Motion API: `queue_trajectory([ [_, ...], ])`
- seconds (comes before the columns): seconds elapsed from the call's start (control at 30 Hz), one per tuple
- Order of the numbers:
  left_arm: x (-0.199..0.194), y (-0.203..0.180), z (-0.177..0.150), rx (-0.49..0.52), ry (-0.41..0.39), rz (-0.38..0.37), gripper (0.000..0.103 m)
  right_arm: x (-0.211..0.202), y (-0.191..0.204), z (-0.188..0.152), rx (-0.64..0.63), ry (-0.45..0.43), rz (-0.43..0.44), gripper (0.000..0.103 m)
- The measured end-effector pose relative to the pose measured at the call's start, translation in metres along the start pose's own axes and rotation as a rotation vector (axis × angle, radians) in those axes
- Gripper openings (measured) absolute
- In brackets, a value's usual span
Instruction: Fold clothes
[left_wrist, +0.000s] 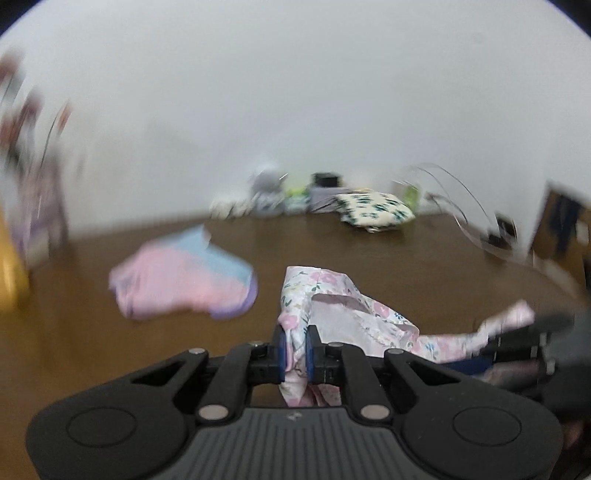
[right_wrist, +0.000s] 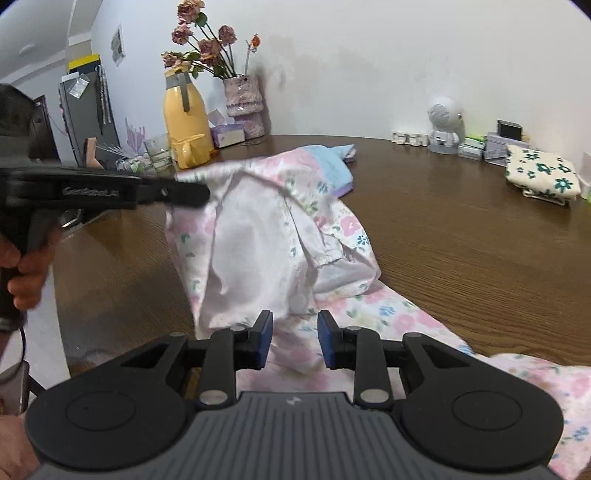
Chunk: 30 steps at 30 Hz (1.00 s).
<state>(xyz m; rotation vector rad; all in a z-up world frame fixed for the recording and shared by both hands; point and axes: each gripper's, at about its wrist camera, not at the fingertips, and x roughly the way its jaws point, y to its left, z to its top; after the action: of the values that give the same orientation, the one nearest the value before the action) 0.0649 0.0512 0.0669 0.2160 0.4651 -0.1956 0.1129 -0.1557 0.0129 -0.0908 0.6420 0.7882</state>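
The left gripper (left_wrist: 294, 349) is clamped on a bunched edge of the floral garment (right_wrist: 258, 236), holding it lifted off the tabletop (right_wrist: 461, 236); to its right, the right gripper (right_wrist: 294, 341) hovers agape above the trailing cloth. No fold is visible yet; folded pieces lie beyond.

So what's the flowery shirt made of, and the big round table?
The flowery shirt looks like thin woven cotton: matte, and it crumples into soft folds. The table looks like brown wood or wood veneer, with visible grain lines and a slight sheen.
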Motion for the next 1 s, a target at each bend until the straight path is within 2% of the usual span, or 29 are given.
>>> queue_trajectory([
  [0.1, -0.005, -0.041, -0.003, 0.212, -0.055, 0.054, 0.009, -0.009, -0.01, -0.003, 0.027, -0.013, -0.016, 0.027],
  [0.23, -0.01, -0.079, -0.011, 0.354, -0.089, 0.064, 0.009, -0.015, -0.019, -0.005, 0.038, -0.009, -0.021, 0.027],
  [0.37, -0.011, -0.09, -0.015, 0.375, -0.095, 0.06, 0.009, 0.0, -0.017, 0.004, -0.005, 0.035, -0.013, 0.027],
  [0.47, -0.014, -0.083, -0.015, 0.344, -0.099, 0.066, 0.009, 0.022, -0.009, 0.019, -0.073, 0.105, -0.011, 0.022],
  [0.53, -0.018, -0.076, -0.016, 0.329, -0.107, 0.053, 0.009, 0.029, -0.006, 0.022, -0.089, 0.117, -0.002, 0.022],
  [0.7, -0.027, -0.075, -0.021, 0.367, -0.138, -0.062, 0.009, 0.042, 0.002, 0.029, -0.121, 0.134, 0.02, 0.022],
  [0.77, -0.025, -0.08, -0.023, 0.394, -0.134, -0.08, 0.009, 0.047, 0.005, 0.031, -0.133, 0.141, 0.029, 0.022],
  [0.83, -0.021, -0.086, -0.023, 0.423, -0.128, -0.07, 0.009, 0.035, 0.002, 0.028, -0.121, 0.118, 0.041, 0.022],
  [1.0, -0.009, -0.099, -0.022, 0.466, -0.121, -0.097, 0.009, -0.021, -0.02, 0.014, -0.063, 0.069, 0.016, 0.023],
])
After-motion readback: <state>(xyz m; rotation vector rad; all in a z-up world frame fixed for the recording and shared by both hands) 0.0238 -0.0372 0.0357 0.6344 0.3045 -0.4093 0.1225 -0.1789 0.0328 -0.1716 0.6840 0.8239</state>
